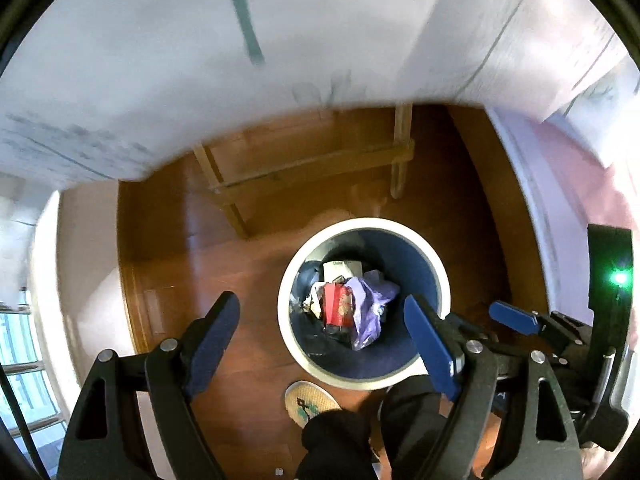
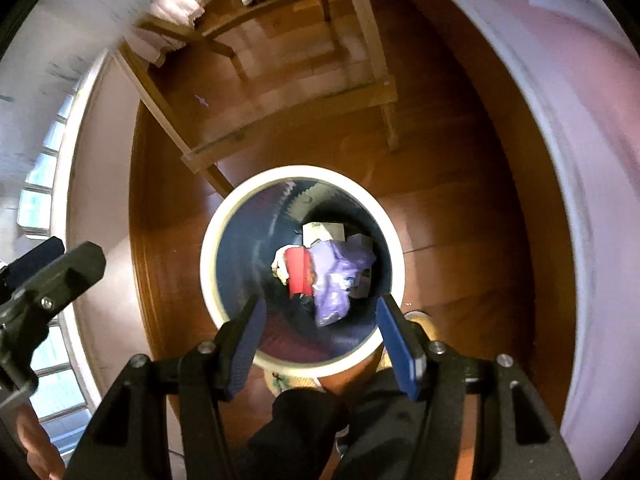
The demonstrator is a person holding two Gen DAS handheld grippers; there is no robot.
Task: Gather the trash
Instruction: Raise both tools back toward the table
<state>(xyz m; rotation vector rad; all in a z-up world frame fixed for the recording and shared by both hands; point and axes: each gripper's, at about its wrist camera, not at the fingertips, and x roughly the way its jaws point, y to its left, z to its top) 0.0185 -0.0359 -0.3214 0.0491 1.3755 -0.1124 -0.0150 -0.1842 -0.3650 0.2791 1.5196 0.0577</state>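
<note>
A round bin with a white rim (image 1: pixel 362 222) (image 2: pixel 304 170) and a dark blue inside stands on the wooden floor below both grippers. In it lie a red packet (image 1: pixel 340 306) (image 2: pixel 298 272), a crumpled purple plastic bag (image 1: pixel 370 308) (image 2: pixel 336 280) and a white carton (image 1: pixel 344 268) (image 2: pixel 322 232). My left gripper (image 1: pixel 320 300) hangs open above the bin's near left side, nothing between its blue pads. My right gripper (image 2: pixel 320 300) is open over the bin's near rim, also empty. Each gripper shows at the edge of the other's view: the right gripper (image 1: pixel 514 318) and the left gripper (image 2: pixel 60 268).
A wooden table frame (image 1: pixel 312 164) (image 2: pixel 288 132) stands just beyond the bin, its white top (image 1: pixel 200 60) overhanging. A person's slippered foot (image 1: pixel 308 400) and dark trouser legs (image 2: pixel 304 432) are beside the bin's near rim. A pink wall (image 2: pixel 580 160) runs along the right and a window (image 1: pixel 16 360) is on the left.
</note>
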